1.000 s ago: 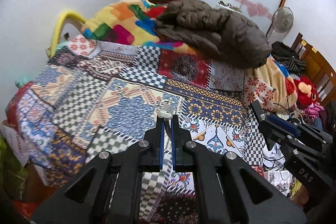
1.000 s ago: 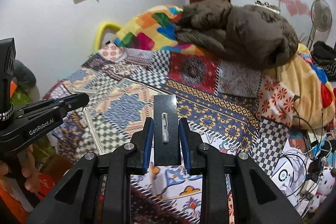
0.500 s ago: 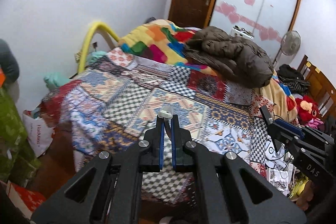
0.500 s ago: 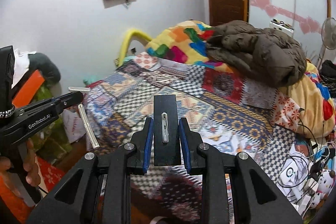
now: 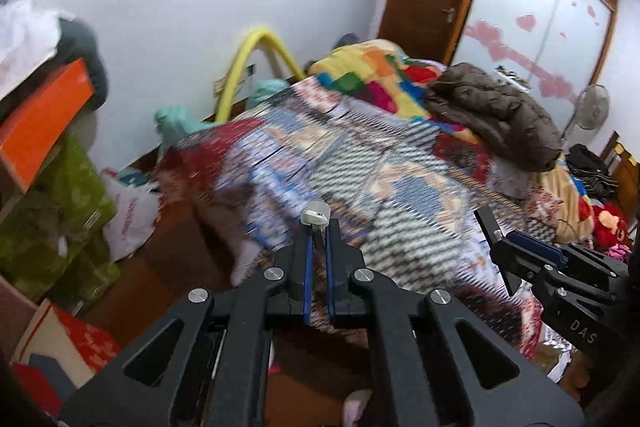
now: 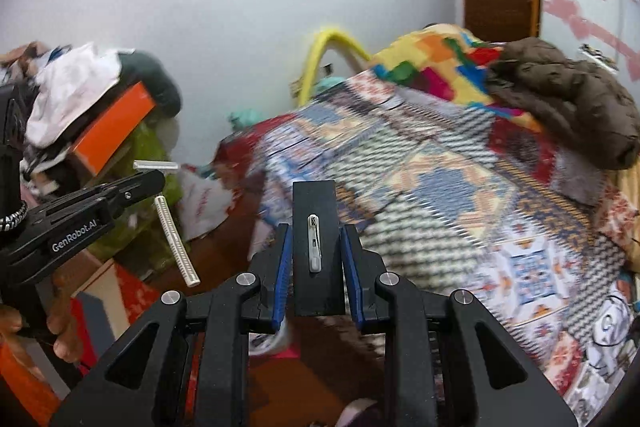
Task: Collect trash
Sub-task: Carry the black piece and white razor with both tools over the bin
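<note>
Fingers, left: the left gripper [image 5: 316, 259] has its blue pads [image 5: 307, 267] pressed nearly together, pinching a white disposable razor [image 5: 316, 215] whose head sticks out past the tips; from the right wrist the razor's ribbed handle [image 6: 177, 242] hangs down toward 5 o'clock from the jaws.
Fingers, right: the right gripper [image 6: 318, 259] has its pads [image 6: 282, 279] closed on a flat black card [image 6: 319, 247] that stands upright between them, with a small white strip [image 6: 314, 243] on its face.
Boxes: an orange box [image 6: 112, 125] with white cloth [image 6: 72, 91] on top sits at 9 o'clock, above green boxes [image 5: 60, 211].
Hand: the person's fingers [image 6: 64, 331] show at 8 o'clock, under the left gripper's body.
Bag: a white plastic bag [image 5: 130, 213] lies on the floor beside the bed.
Bed: a patterned bedspread [image 6: 420, 187] fills the middle, blurred.
Jacket: a brown jacket [image 6: 568, 99] lies at 2 o'clock on a bright patchwork blanket [image 6: 432, 63].
Fan: a standing fan [image 5: 592, 107] is at 3 o'clock, by the wardrobe doors [image 5: 532, 27].
</note>
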Motion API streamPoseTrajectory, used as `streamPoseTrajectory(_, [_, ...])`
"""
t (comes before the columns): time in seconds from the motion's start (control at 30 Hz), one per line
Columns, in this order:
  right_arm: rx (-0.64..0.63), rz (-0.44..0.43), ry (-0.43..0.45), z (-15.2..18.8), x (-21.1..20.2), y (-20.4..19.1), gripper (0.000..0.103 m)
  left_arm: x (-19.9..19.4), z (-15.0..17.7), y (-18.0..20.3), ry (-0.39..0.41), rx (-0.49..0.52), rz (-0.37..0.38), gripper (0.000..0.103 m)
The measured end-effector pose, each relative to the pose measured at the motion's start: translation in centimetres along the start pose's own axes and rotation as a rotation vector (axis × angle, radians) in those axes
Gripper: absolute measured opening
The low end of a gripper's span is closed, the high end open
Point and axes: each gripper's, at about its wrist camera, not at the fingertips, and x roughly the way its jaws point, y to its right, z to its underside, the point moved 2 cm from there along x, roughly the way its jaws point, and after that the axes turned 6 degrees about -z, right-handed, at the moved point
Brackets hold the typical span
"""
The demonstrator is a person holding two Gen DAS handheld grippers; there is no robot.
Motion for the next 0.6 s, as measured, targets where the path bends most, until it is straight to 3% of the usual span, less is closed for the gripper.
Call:
streamPoseTrajectory(0.3, [-0.061,-0.067,-0.119,2.7,6.4,-6.4,0.023,3.1,4.8,-8.8,-0.126,-0.07,-0.097,0.004])
streamPoseTrajectory(0.6, [-0.089,-0.097,-0.288,5.2,13.9,-9.8,0.023,9.3,10.3,-14.1,-0.298,-0.118,-0.158,0.004])
